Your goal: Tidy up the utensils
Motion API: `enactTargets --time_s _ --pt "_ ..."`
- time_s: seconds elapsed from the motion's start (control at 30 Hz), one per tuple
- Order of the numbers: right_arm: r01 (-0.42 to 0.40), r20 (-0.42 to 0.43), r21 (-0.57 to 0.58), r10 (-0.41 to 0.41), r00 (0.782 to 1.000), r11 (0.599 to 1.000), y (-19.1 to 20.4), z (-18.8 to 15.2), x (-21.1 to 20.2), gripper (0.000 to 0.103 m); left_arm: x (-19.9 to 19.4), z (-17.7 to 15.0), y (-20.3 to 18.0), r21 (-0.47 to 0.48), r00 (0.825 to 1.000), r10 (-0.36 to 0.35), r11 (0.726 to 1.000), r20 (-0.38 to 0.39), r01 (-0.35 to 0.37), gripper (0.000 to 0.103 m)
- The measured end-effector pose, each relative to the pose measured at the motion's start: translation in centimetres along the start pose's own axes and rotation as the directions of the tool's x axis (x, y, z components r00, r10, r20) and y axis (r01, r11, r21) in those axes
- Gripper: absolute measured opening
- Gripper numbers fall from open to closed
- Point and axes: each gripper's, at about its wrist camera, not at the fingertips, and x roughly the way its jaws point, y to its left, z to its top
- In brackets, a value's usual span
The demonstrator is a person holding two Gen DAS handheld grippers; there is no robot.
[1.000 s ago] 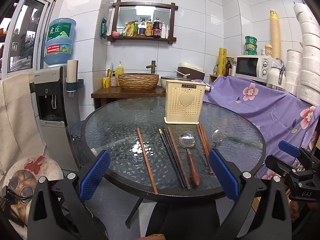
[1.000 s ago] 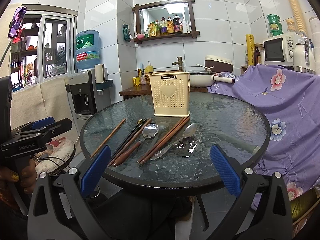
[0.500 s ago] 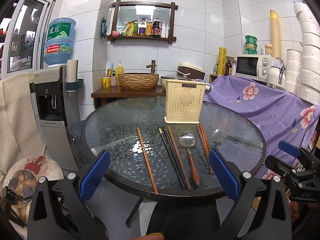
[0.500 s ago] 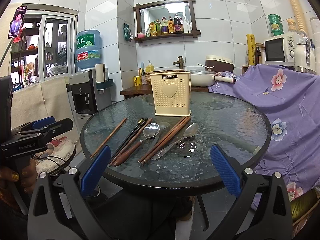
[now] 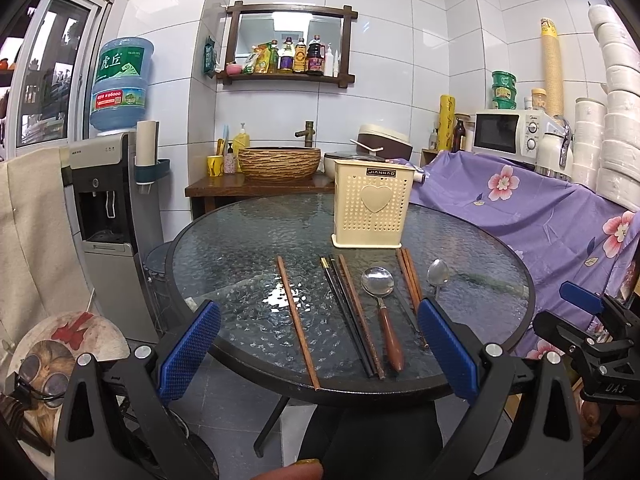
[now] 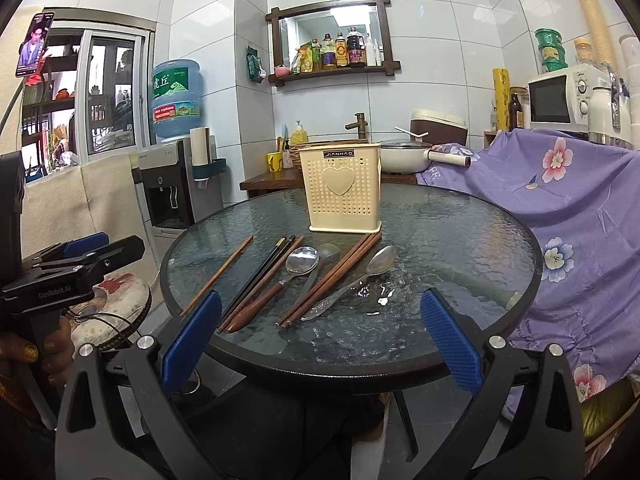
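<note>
Left wrist view
Left gripper (image 5: 318,350): jaws wide apart, nothing between them, held back off the near edge of the table (image 5: 224,256).
Utensils: in a row at the table's 6 o'clock side; a lone brown chopstick (image 5: 297,320) towards 7, black chopsticks (image 5: 347,314) touching another brown one, a wooden-handled spoon (image 5: 382,308), a brown pair (image 5: 409,276) and a metal spoon (image 5: 437,274) towards 5.
Holder (image 5: 372,209): cream, upright, just beyond the row at 12 o'clock; nothing shows above its rim.

Right wrist view
Right gripper (image 6: 320,336): jaws also spread, holding nothing, short of the table rim.
Utensils: same row fanning from 8 to 6 o'clock; the metal spoon (image 6: 354,280) lies closest to this gripper.
Holder (image 6: 342,192): at 12 o'clock behind the row.

Risks
Slipping: thin sticks flat on hard glass will likely skid or roll when pinched.
Double pick: the touching chopsticks may lift together or drag a neighbour off the edge.
Tipping: the light holder could topple if nudged at the rim.
</note>
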Motion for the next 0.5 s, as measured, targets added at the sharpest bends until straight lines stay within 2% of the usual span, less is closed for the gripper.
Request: enactTargets --time_s 0.5 --pt "0.003 0.000 0.002 -0.003 1.000 1.000 -0.19 0.15 0.07 0.098 -0.04 0.04 -0.08 -0.002 1.000 -0.002 1.000 -0.004 0.002 0.097"
